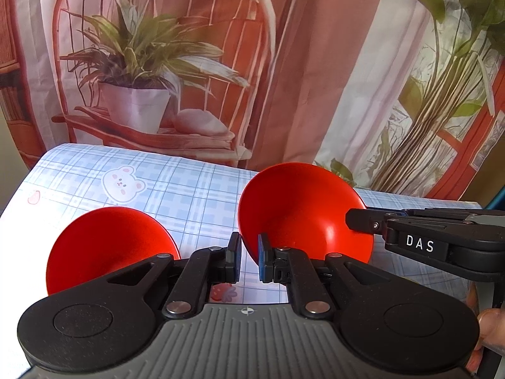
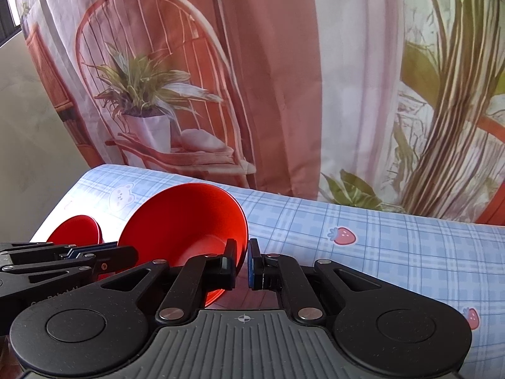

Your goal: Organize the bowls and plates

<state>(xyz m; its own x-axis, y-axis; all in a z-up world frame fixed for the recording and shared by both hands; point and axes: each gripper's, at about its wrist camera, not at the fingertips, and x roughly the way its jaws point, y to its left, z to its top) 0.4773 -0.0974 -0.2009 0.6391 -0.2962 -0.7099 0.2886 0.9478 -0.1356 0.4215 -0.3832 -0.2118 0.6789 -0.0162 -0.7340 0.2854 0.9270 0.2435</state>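
A red bowl [image 1: 303, 211] is held tilted above the checked tablecloth [image 1: 189, 195]. My left gripper [image 1: 250, 260] is shut on its near left rim. My right gripper [image 2: 242, 263] is shut on the bowl's [image 2: 186, 221] right rim, and it also enters the left wrist view [image 1: 363, 219] from the right. A second red bowl [image 1: 107, 249] sits on the cloth to the left; it shows small in the right wrist view [image 2: 79, 230] behind the left gripper's arm.
A printed curtain backdrop [image 1: 284, 63] hangs right behind the table's far edge. The tablecloth [image 2: 378, 252] stretches to the right with strawberry prints. A bare wall [image 2: 31, 126] stands at the far left.
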